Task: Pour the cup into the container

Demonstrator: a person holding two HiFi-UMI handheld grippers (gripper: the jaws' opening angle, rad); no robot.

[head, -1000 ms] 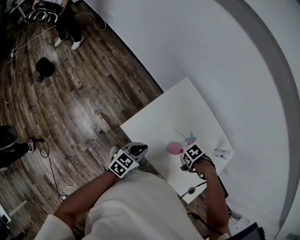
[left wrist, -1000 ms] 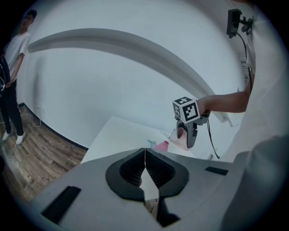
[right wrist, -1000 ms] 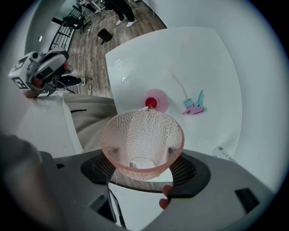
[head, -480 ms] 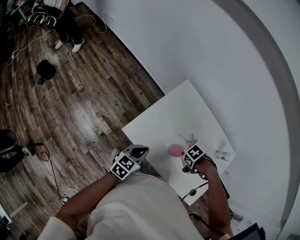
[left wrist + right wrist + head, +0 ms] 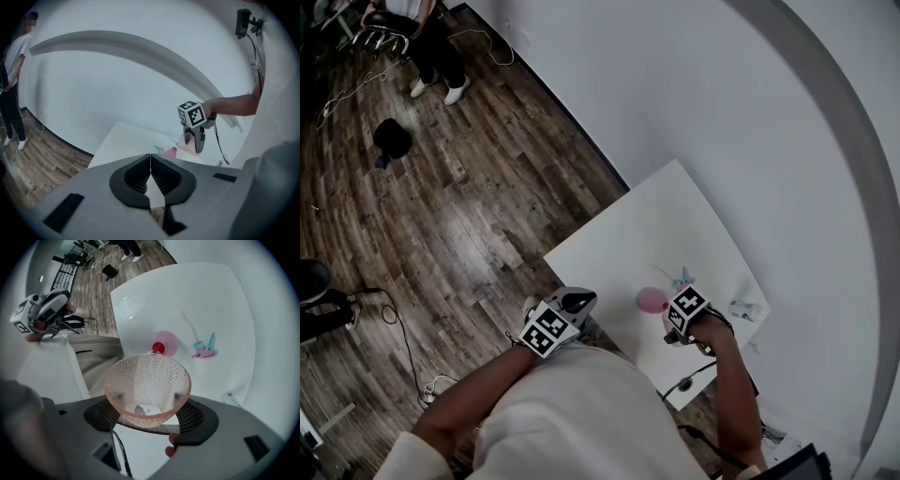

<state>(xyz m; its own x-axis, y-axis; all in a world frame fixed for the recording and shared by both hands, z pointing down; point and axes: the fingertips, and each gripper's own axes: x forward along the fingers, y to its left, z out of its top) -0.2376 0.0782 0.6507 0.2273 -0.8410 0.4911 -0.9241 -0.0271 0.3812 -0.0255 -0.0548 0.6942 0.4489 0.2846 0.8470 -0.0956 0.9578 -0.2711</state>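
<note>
Just above the pink container (image 5: pixel 163 344) on the white table (image 5: pixel 628 225), your right gripper (image 5: pixel 150 417) clamps the tipped dimpled cup (image 5: pixel 147 380) exactly as a second ago, and since the cup looks empty the pour seems done, while your left gripper (image 5: pixel 150 174) waits well apart, jaws together on nothing.

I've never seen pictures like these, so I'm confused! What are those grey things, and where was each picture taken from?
A person holds tongs in each hand. One picture comes from a camera on the person's head, looking down at the white table. The other two come from cameras riding on the tongs. The right tongs grip a bumpy pink cup. The left tongs are shut and hold nothing. On the table sit a small pink pot and a little blue and pink thing.
</note>
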